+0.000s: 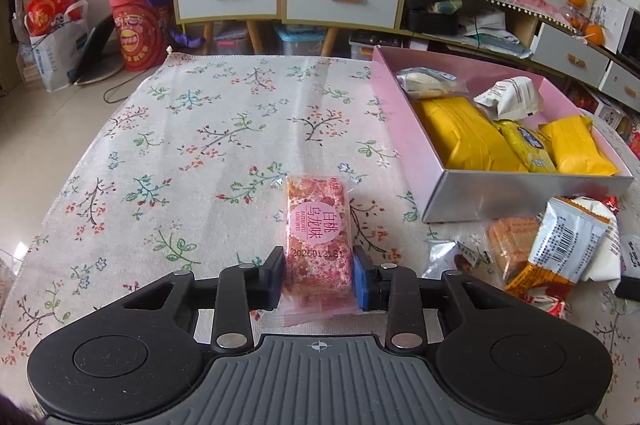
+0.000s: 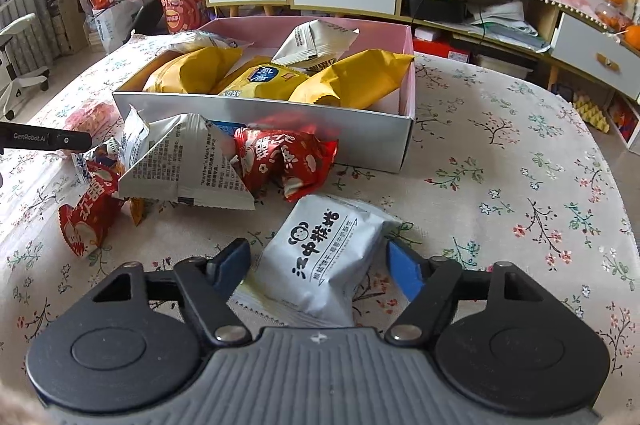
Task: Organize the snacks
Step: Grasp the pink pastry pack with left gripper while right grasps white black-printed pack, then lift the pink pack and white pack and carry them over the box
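The left gripper (image 1: 318, 275) is clamping the pink peach-oolong snack bar (image 1: 318, 237), light and crumbly, across its near end. The right gripper (image 2: 318, 265) is standing apart around the soft white biscuit packet (image 2: 324, 257), not yet pressing its slippery sides.

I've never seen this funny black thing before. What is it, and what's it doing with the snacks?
Those are grabbing tools a person holds, one in each hand, each carrying a camera that looks along its two fingers. So each picture is that tool's own view. The left hand-held gripper is squeezing a pink snack bar lying on the flowery tablecloth. The right hand-held gripper has a white biscuit packet between its fingers, which do not seem to pinch it yet. Behind sits a pink box already holding yellow packets, with loose red packets in front.
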A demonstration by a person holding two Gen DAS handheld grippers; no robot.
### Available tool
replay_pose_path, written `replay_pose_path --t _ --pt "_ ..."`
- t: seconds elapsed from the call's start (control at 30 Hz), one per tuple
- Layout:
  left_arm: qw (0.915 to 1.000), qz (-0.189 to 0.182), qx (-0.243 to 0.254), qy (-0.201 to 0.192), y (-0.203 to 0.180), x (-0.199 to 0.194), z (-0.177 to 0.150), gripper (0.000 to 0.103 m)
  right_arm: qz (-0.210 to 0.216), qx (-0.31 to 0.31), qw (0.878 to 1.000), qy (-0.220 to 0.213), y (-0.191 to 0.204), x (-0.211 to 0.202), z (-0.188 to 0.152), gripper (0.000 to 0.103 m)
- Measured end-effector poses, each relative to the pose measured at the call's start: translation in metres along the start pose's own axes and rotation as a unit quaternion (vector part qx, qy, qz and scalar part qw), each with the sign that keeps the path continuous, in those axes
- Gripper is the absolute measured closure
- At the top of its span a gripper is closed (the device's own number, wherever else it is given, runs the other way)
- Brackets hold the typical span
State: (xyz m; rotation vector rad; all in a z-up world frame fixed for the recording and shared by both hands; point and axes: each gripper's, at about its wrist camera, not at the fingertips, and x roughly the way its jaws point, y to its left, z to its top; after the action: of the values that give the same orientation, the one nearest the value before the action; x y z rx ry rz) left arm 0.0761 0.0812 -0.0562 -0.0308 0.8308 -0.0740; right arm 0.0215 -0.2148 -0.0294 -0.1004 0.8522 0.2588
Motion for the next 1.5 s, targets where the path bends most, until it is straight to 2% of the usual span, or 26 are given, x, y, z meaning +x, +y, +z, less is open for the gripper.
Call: replay_pose_path --t 0.17,0.33,0.6,1.03,1.5 --pt "0.9999 -0.005 -0.004 0.008 -0.001 -0.004 -0.001 0.073 0.004 -0.004 1.000 0.002 -0.002 -0.002 0.001 0.053" --pt "0.9998 -0.011 -0.012 0.014 -0.002 -0.008 0.000 0.073 0.009 0.002 1.000 0.006 -0.006 -0.005 0.003 0.061" --pt "0.9997 -0.021 -0.011 0.010 -0.004 -0.018 0.004 0.073 0.004 0.013 1.000 0.005 -0.010 -0.011 0.009 0.061" --pt "0.9991 -0.038 -0.017 -0.001 -0.007 -0.036 0.012 0.073 -0.004 0.036 0.999 -0.027 -0.016 -0.027 0.024 0.061" --pt "0.9967 -0.077 -0.019 -0.017 -0.038 -0.050 0.031 0.073 0.005 0.067 0.996 -0.058 -0.017 -0.034 0.045 0.061"
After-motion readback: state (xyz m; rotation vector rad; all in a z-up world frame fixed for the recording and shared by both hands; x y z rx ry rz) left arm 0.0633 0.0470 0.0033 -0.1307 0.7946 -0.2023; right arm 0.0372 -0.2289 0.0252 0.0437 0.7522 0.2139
